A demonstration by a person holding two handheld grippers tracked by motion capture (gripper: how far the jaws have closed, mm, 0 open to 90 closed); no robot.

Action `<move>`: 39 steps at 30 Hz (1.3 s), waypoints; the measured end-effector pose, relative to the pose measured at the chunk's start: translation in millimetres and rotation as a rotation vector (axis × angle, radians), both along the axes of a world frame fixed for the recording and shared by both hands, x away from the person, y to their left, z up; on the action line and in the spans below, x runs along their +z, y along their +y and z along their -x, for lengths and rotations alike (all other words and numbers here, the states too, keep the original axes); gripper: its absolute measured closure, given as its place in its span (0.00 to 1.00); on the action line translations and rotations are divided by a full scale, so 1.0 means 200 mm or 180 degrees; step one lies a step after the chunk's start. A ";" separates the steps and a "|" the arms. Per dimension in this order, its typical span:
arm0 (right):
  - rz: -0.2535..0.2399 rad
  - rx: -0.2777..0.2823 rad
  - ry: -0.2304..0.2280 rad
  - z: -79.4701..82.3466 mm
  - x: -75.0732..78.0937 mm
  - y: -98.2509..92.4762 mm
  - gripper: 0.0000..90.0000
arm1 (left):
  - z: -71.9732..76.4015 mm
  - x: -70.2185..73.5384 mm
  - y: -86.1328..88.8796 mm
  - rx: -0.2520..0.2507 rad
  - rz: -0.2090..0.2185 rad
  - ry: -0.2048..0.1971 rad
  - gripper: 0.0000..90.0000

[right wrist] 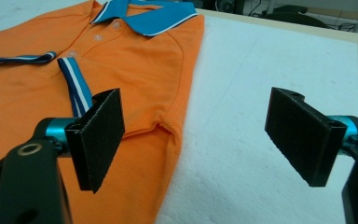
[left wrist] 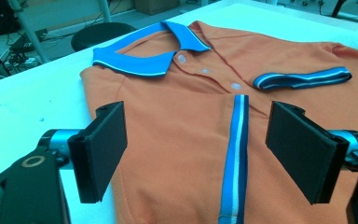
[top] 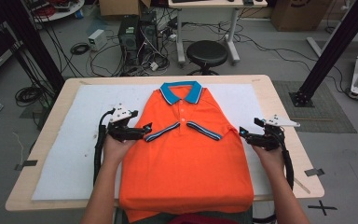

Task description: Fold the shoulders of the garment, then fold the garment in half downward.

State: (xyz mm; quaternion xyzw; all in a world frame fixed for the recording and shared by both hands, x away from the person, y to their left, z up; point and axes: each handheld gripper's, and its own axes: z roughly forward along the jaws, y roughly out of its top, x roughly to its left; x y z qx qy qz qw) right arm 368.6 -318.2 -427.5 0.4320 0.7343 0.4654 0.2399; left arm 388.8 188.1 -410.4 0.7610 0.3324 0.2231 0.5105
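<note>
From the high view we see the orange polo shirt [top: 186,158] lying flat on the white sheet [top: 70,140] that covers the table [top: 284,112], blue collar [top: 182,91] at twelve o'clock and hem hanging over the near edge at six. Both sleeves are folded in over the chest, their striped cuffs [top: 163,132] meeting below the buttons. Our left gripper [top: 145,129] sits at nine o'clock of the shirt, its tip right at the end of the left folded cuff; we cannot tell from here whether it touches. Our right gripper [top: 243,133] sits at three o'clock, just beside the shirt's right edge.

In the left gripper view the jaws stand wide apart with nothing between the pads. The shirt [left wrist: 191,140] spreads beneath and ahead of them, the striped cuff [left wrist: 235,154] running from six o'clock up toward twelve through the gap, the collar [left wrist: 140,60] at eleven o'clock and the other cuff [left wrist: 303,78] at two.

In the right gripper view the jaws are likewise spread wide and grip nothing. The shirt [right wrist: 121,79] lies at ten o'clock, its folded edge passing under the left-hand jaw, while the right-hand jaw hangs over the bare white sheet [right wrist: 261,70]. The collar [right wrist: 154,16] shows at twelve o'clock and a striped cuff [right wrist: 72,77] at nine to ten.
</note>
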 end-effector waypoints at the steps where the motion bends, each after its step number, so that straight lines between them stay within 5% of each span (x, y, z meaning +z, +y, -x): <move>1: -0.0017 -0.0006 -0.0003 0.00 0.00 -0.01 0.22 | 0.00 0.00 0.00 0.0000 0.0025 -0.0001 0.23; 39: 0.0163 0.0137 0.0033 -0.04 0.05 0.07 0.22 | -0.01 -0.05 0.11 0.0098 0.0113 0.0241 0.23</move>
